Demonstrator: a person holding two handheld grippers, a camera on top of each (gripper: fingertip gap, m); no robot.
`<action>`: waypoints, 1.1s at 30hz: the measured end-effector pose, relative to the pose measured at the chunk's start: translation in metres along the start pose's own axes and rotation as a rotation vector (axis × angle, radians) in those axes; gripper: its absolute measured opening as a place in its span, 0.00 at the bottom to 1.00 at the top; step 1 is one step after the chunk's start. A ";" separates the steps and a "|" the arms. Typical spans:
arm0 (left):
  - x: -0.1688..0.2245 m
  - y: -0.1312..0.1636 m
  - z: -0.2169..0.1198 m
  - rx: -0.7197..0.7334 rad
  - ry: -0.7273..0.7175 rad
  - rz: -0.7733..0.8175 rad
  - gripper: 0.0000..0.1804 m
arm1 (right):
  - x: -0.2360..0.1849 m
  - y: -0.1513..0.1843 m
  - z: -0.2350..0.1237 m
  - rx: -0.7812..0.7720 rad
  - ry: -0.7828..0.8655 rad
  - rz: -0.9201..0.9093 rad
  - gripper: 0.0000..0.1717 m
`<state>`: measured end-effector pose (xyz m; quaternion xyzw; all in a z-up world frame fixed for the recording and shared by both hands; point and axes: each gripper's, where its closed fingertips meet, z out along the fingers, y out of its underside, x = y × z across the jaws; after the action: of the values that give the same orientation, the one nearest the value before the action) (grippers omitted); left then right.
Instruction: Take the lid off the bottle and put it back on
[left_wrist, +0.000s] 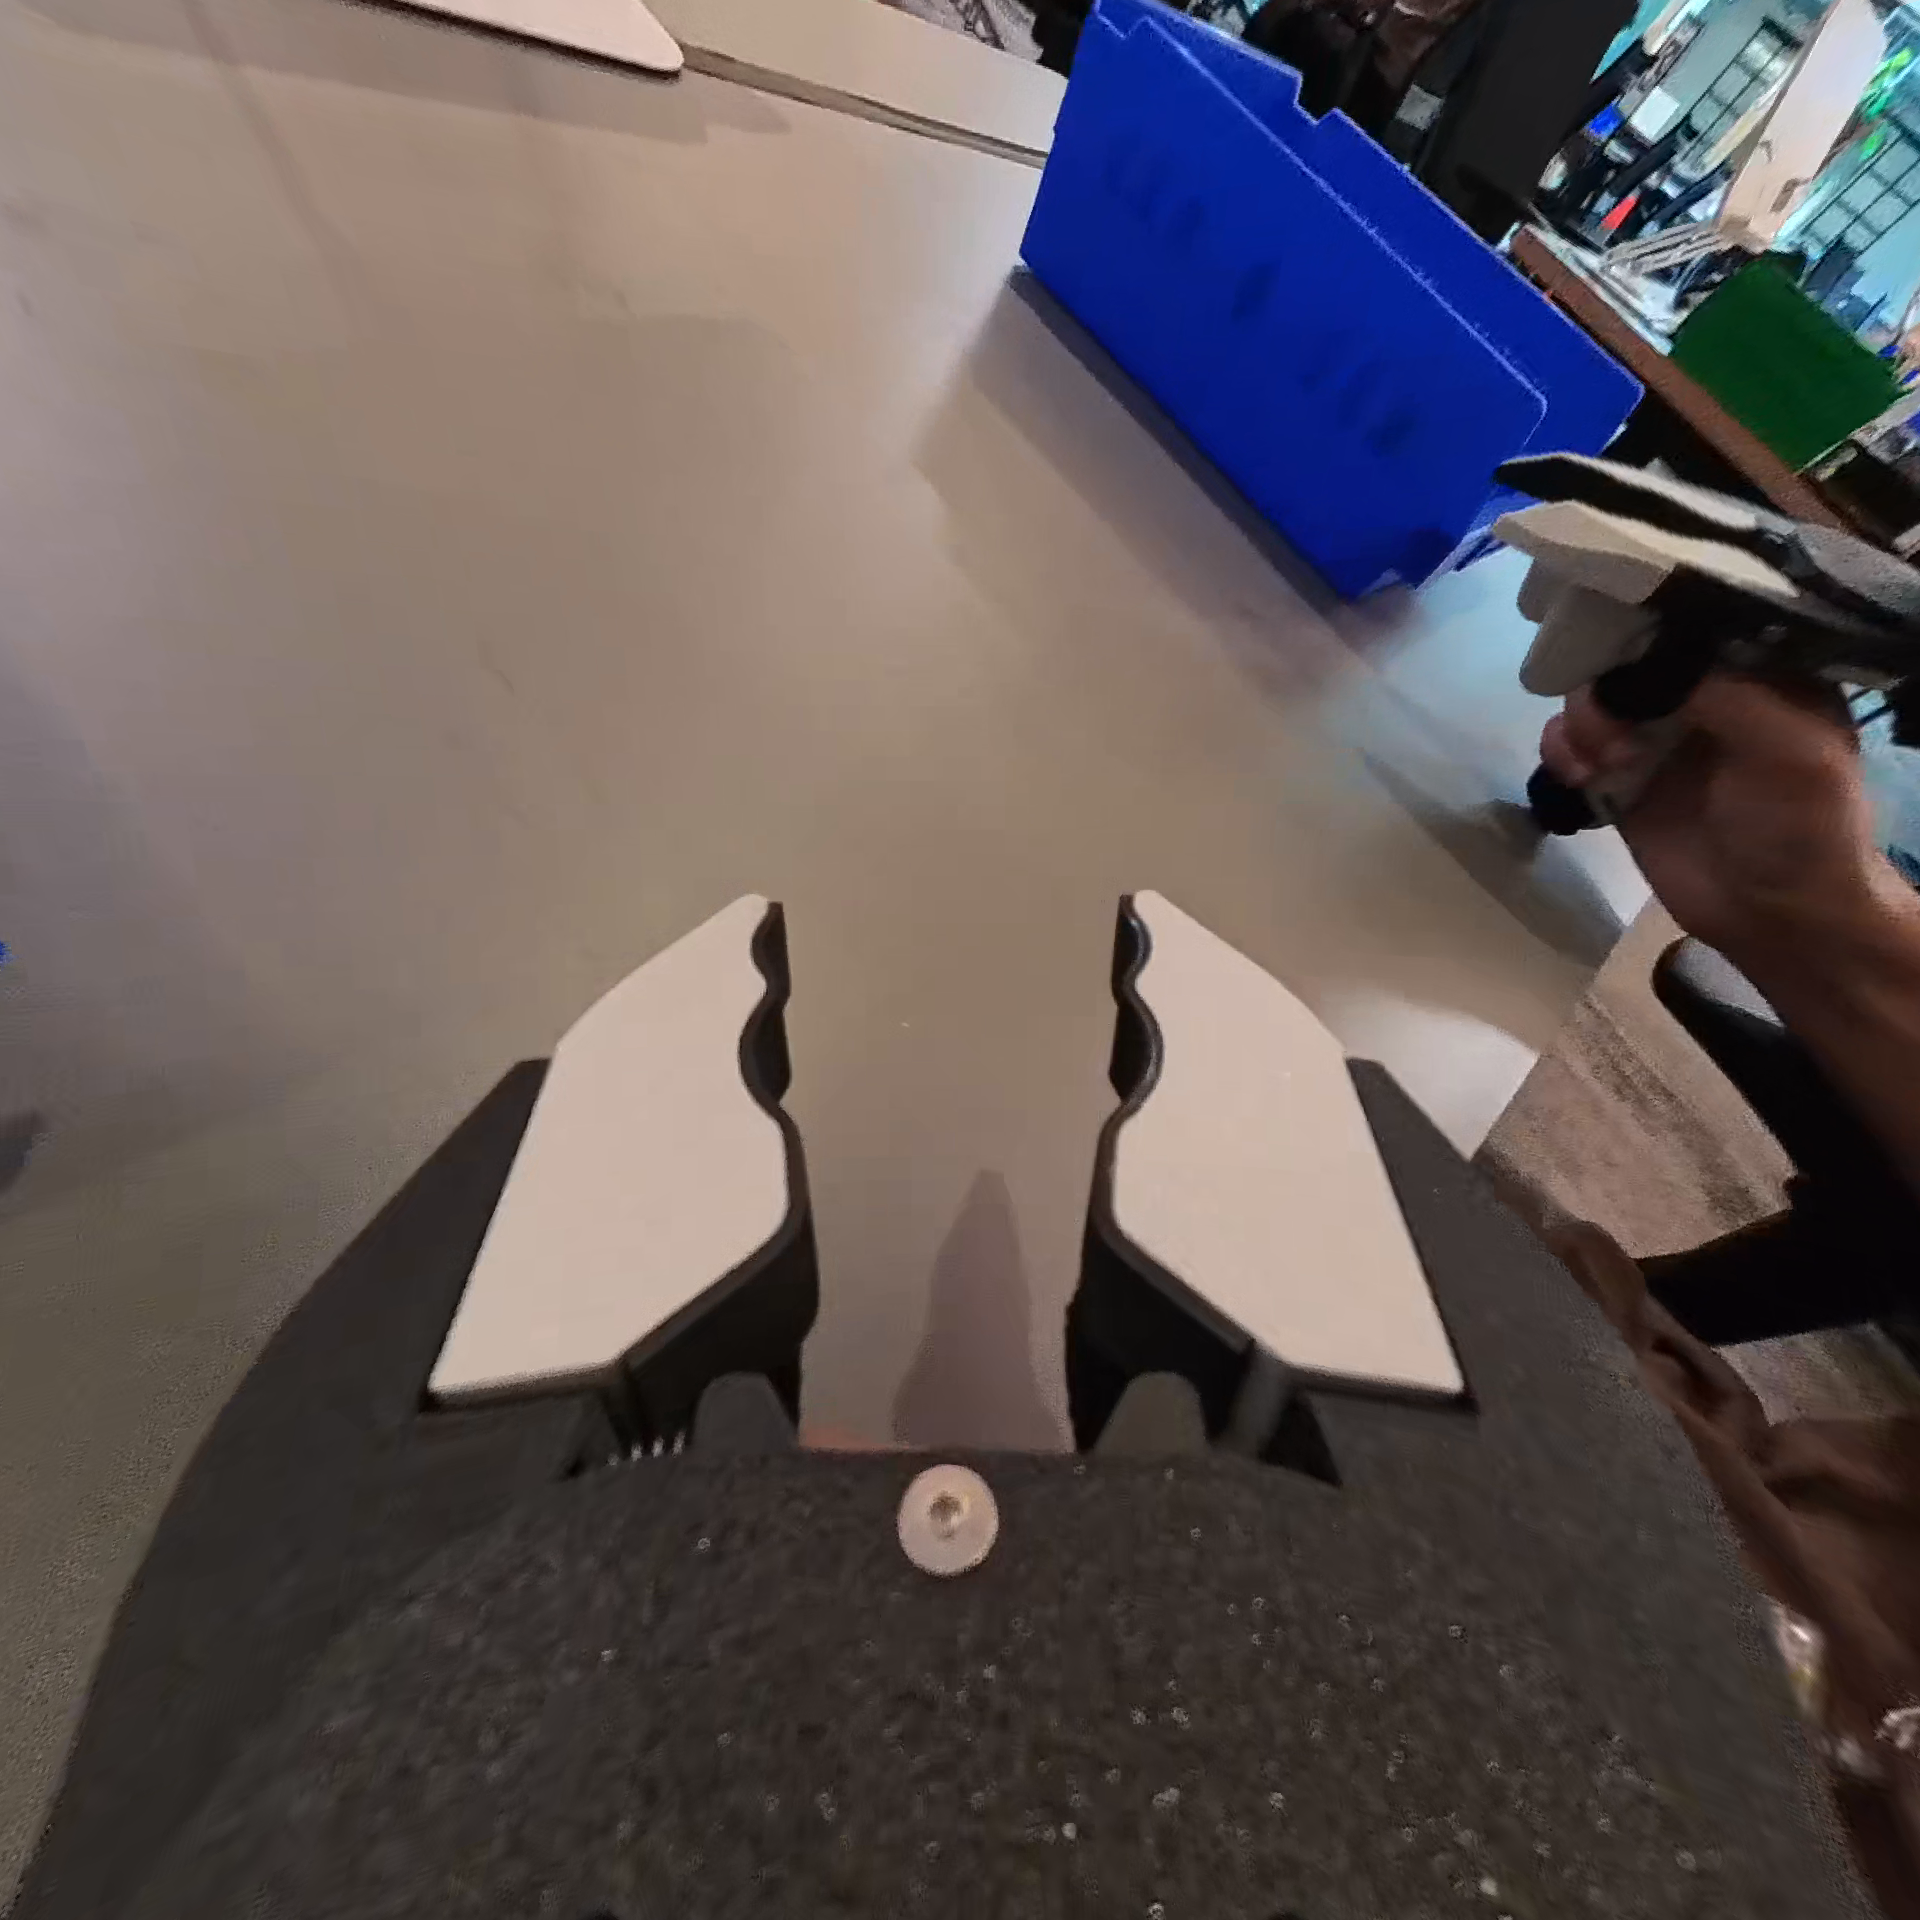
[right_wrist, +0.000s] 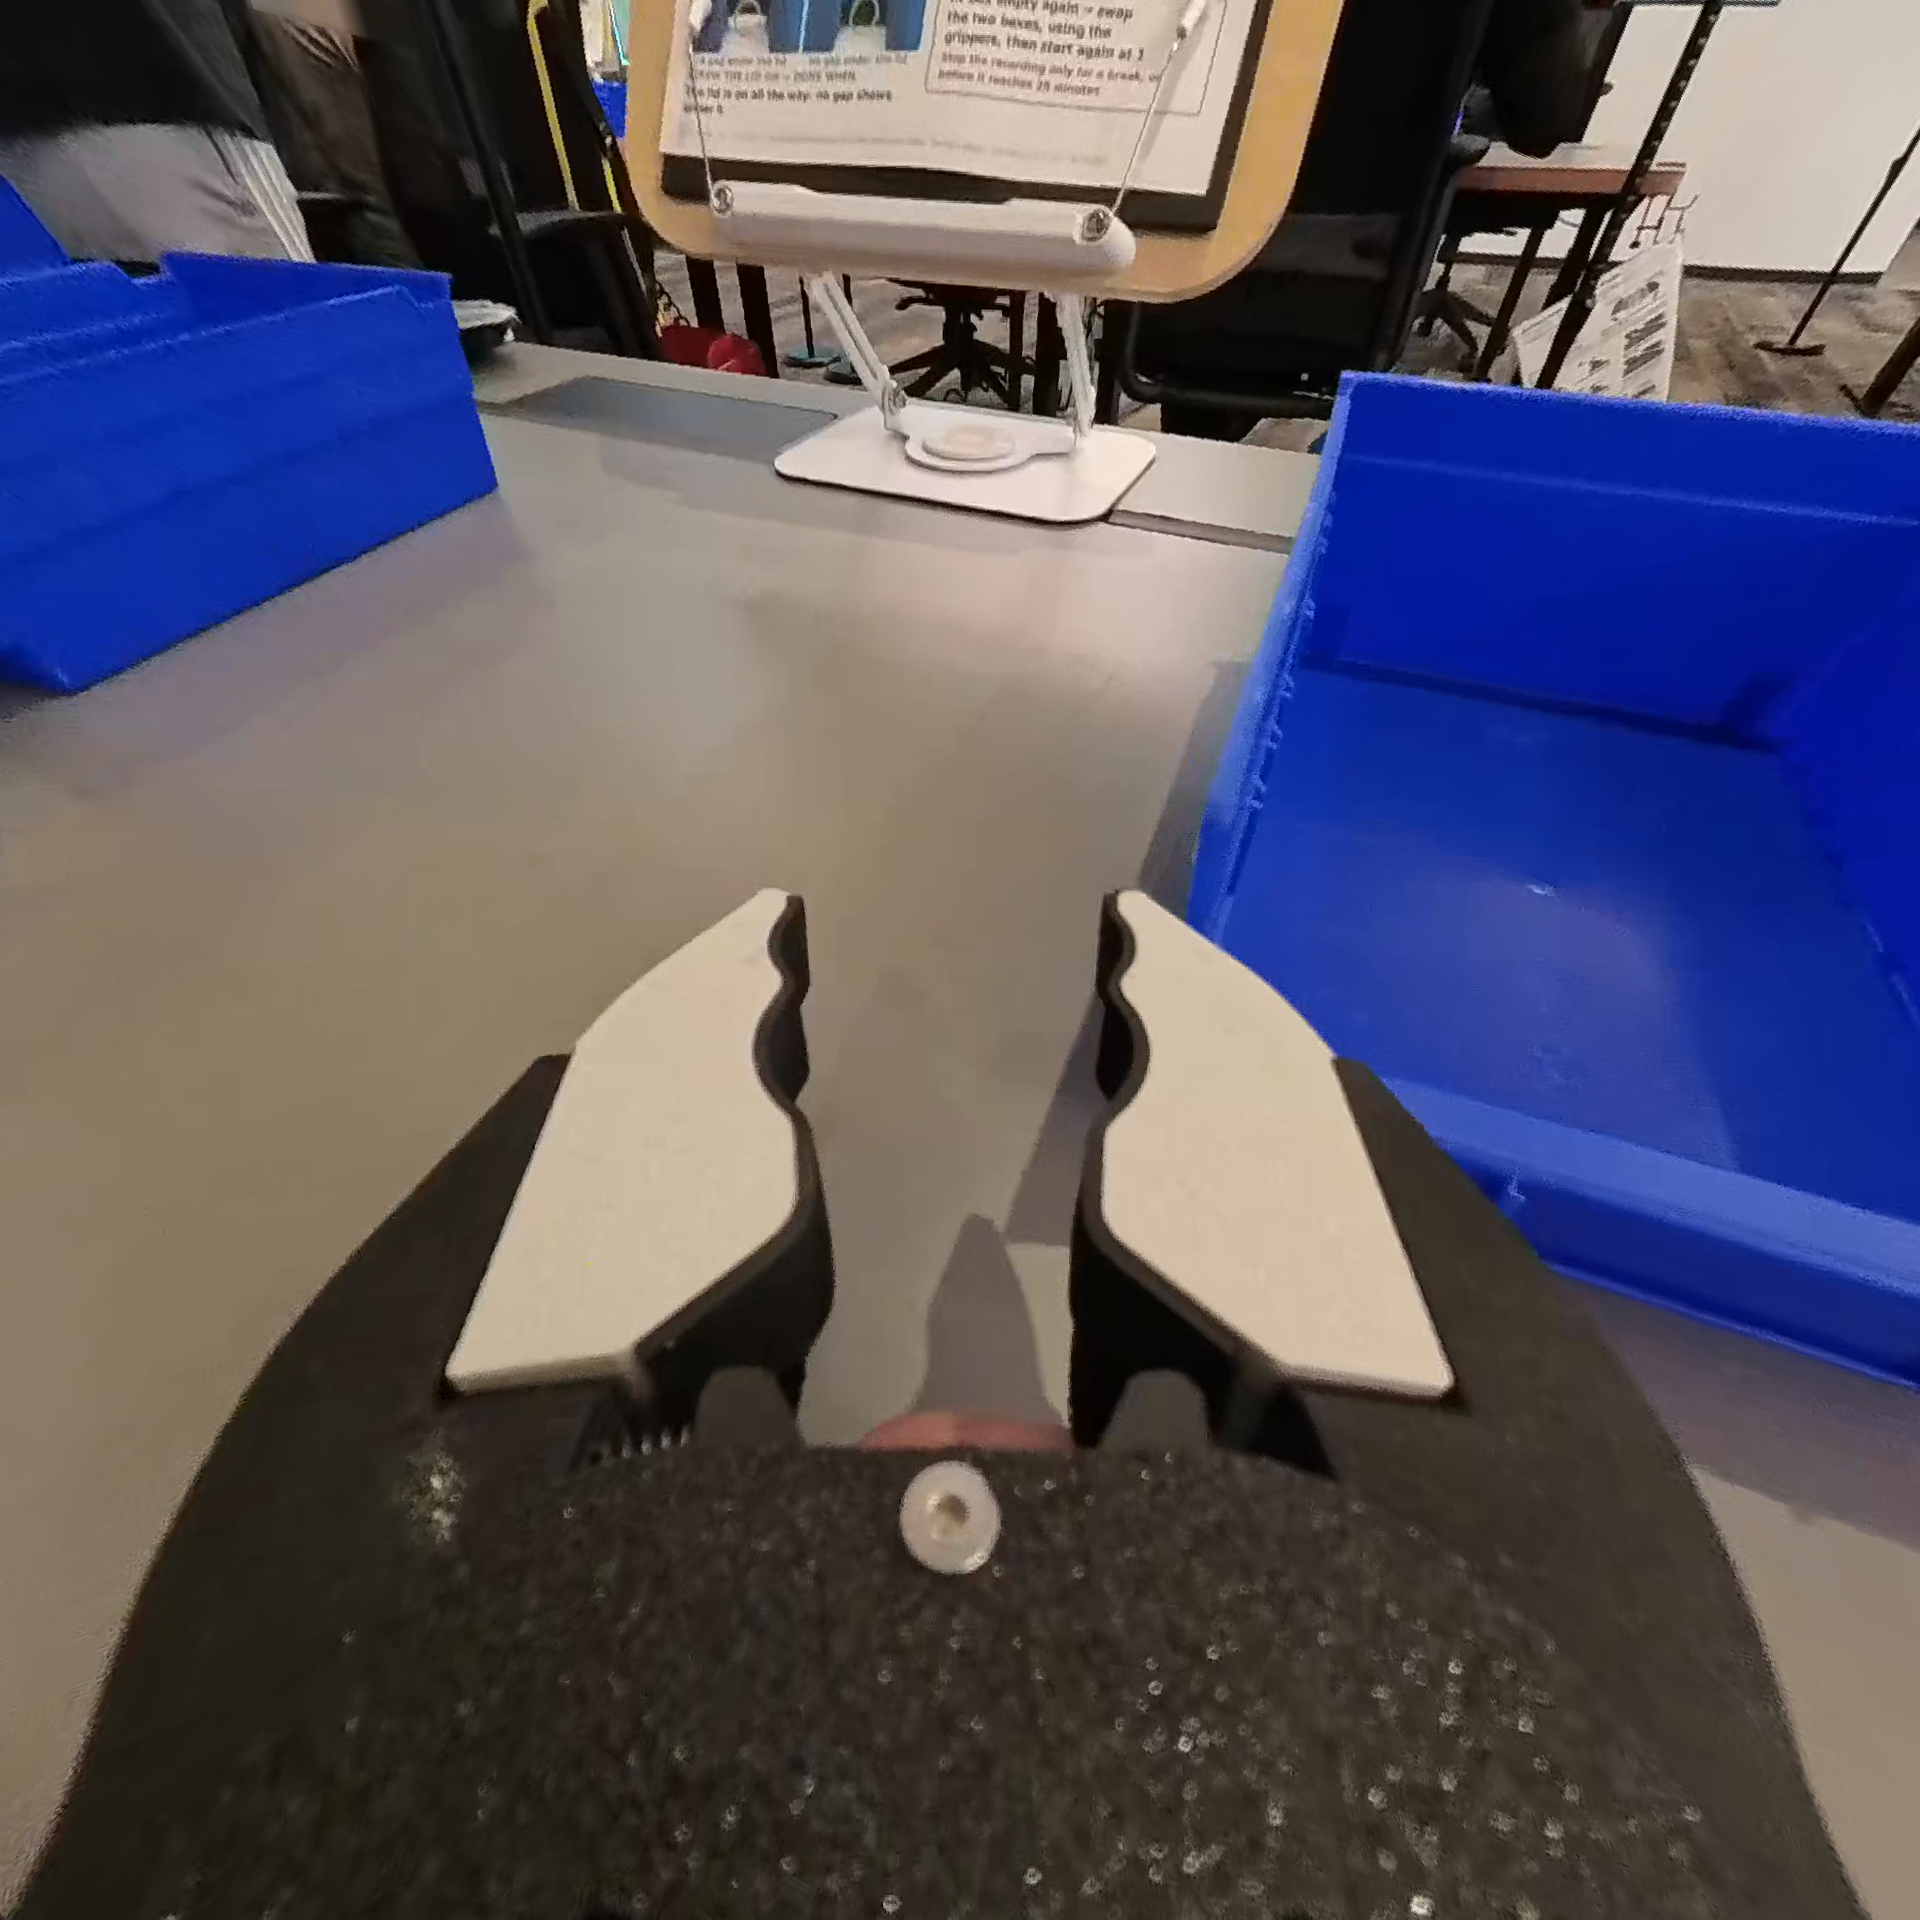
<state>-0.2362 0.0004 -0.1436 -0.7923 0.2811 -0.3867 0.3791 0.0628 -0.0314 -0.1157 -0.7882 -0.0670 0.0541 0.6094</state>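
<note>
No bottle or lid shows in either view. My left gripper (left_wrist: 951, 914) is open and empty above the bare grey table (left_wrist: 520, 520). My right gripper (right_wrist: 951, 914) is open and empty above the same table (right_wrist: 623, 779), just left of a blue bin (right_wrist: 1558, 935). The right gripper also shows at the right edge of the left wrist view (left_wrist: 1579, 520), held by a hand (left_wrist: 1714, 831).
A blue bin (left_wrist: 1299, 312) stands at the far right of the table in the left wrist view. In the right wrist view an empty blue bin is on the right, another blue bin (right_wrist: 208, 468) on the far left, and a stand with a printed sheet (right_wrist: 956, 208) at the back edge.
</note>
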 end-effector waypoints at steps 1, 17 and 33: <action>-0.001 0.001 -0.001 0.000 -0.007 -0.009 0.32 | -0.001 0.000 0.000 0.004 -0.003 -0.002 0.31; -0.015 0.002 -0.017 0.005 -0.132 0.058 0.30 | -0.008 -0.004 0.005 0.010 -0.009 -0.063 0.29; -0.023 0.007 -0.017 -0.020 -0.174 0.082 0.30 | -0.014 0.000 0.011 -0.018 -0.015 -0.108 0.29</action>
<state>-0.2638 0.0072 -0.1512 -0.8144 0.2829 -0.2978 0.4099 0.0470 -0.0237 -0.1182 -0.7883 -0.1145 0.0267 0.6040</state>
